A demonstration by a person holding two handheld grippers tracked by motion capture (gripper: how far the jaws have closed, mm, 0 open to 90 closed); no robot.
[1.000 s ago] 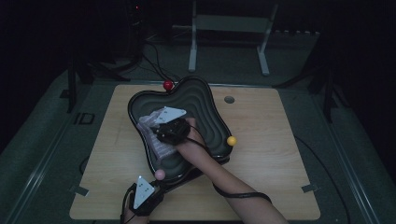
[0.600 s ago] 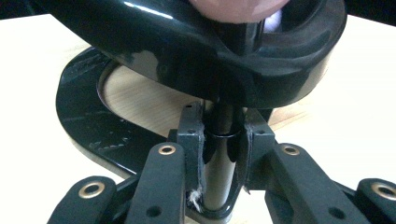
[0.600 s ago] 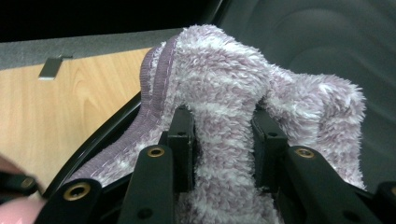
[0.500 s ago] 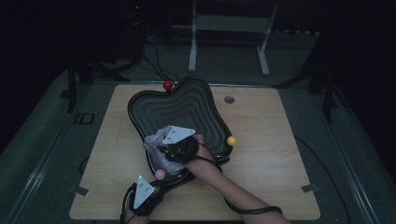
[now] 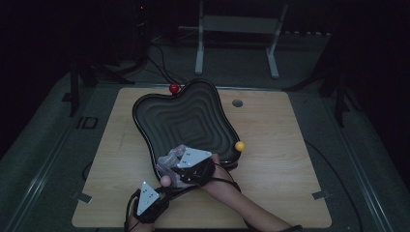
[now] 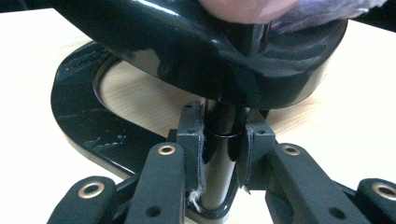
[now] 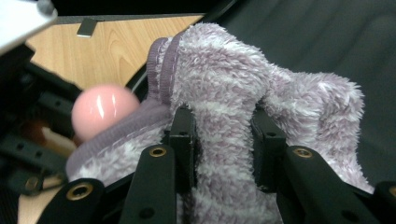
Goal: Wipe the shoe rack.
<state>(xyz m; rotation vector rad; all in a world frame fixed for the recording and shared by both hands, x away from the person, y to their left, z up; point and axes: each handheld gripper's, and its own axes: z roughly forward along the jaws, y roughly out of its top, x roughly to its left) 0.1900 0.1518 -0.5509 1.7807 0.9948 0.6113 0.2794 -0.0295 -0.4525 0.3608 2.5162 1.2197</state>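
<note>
Right gripper (image 7: 222, 135) pinched my fluffy lilac cloth (image 7: 233, 93) at the black tray's (image 5: 193, 121) six-o'clock rim, beside a pink ball (image 7: 102, 116); left gripper (image 6: 223, 149) clamped the tray's stand post (image 6: 219, 154).

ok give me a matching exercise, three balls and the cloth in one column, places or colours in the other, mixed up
1. red ball
2. yellow ball
3. pink ball
4. fluffy cloth

a. lilac and white, pinched in the right hand-held gripper
b. far rim of the black tray
c. right rim of the tray
d. beside the cloth at the near rim

Pairs: 1-b, 2-c, 3-d, 4-a
</note>
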